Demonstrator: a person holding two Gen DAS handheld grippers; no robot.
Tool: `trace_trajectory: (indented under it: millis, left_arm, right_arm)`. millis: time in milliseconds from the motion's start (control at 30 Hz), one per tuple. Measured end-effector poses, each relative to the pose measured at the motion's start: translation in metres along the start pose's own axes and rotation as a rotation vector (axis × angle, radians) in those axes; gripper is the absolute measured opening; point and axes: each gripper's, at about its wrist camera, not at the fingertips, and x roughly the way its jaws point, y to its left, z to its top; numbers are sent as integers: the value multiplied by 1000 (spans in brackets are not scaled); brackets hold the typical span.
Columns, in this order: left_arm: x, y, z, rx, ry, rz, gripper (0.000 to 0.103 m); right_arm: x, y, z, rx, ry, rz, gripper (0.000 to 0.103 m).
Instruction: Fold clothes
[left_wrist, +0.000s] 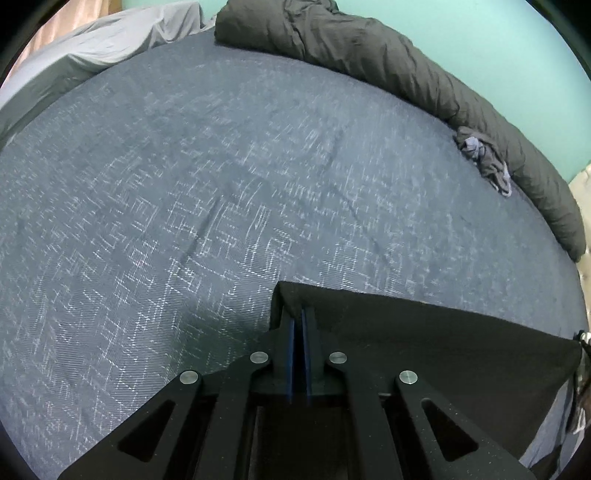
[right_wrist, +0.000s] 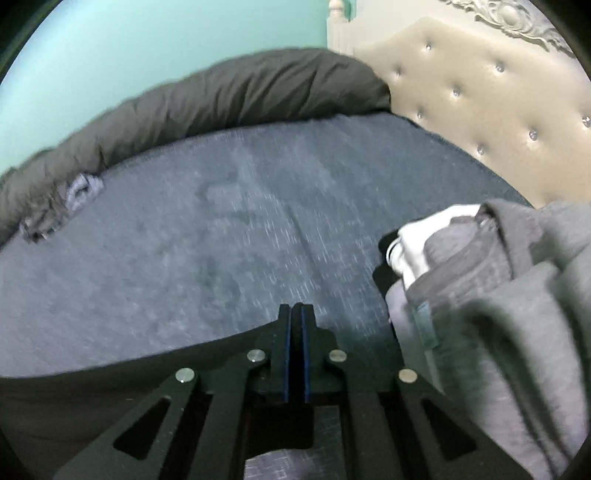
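Note:
In the left wrist view my left gripper (left_wrist: 299, 314) is shut on one corner of a black garment (left_wrist: 443, 362). The cloth runs taut from it to the right edge of the frame, lifted off the blue-grey patterned bed sheet (left_wrist: 184, 203). In the blurred right wrist view my right gripper (right_wrist: 295, 310) is shut. The black garment (right_wrist: 74, 398) spreads from its left finger down to the lower left. Its edge meets the closed fingers, so the grip appears to be on that edge.
A rolled dark grey duvet (left_wrist: 388, 55) lies along the far side of the bed, with a small crumpled grey garment (left_wrist: 484, 162) against it. A pile of grey and white clothes (right_wrist: 498, 295) sits close to the right of the right gripper. Behind it stands a cream tufted headboard (right_wrist: 480, 92).

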Motion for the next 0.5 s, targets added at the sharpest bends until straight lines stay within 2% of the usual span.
trace_trajectory:
  millis: [67,133,167,200,233,267,333,400,500]
  left_arm:
    - [0,1,0,0,-4,-1,11]
    - [-5,3,0,-10,-11,-12,14]
    - [-8,4,0,-14,-16,-7,20]
    - [-12,5,-1,-18,-21,-2,25]
    - [-16,6,-1,-22,-25,2,35]
    - [-21,7,-2,-26,-27,-1,37]
    - [-33,6,-5,-18,-35,1,38]
    - [-48,3,-9,1,-46,-6,38]
    - [-62,-9,-20,37,-47,-41,38]
  right_arm:
    - [3,1,-2,-16,0,-45,10]
    - [-4,-2,-3,1,-24,-31,16]
    - [-8,-4,-3,10,-35,-24,19]
    - [-11,-5,-4,18,-47,-16,29]
    - [-15,-7,-4,27,-59,-9,42]
    - [-19,-6,-6,29,-65,6,46]
    - [-27,1,-15,22,-55,71,47]
    - [-33,9,-27,22,-37,92,47]
    - [-51,37,-54,-17,-10,211,47]
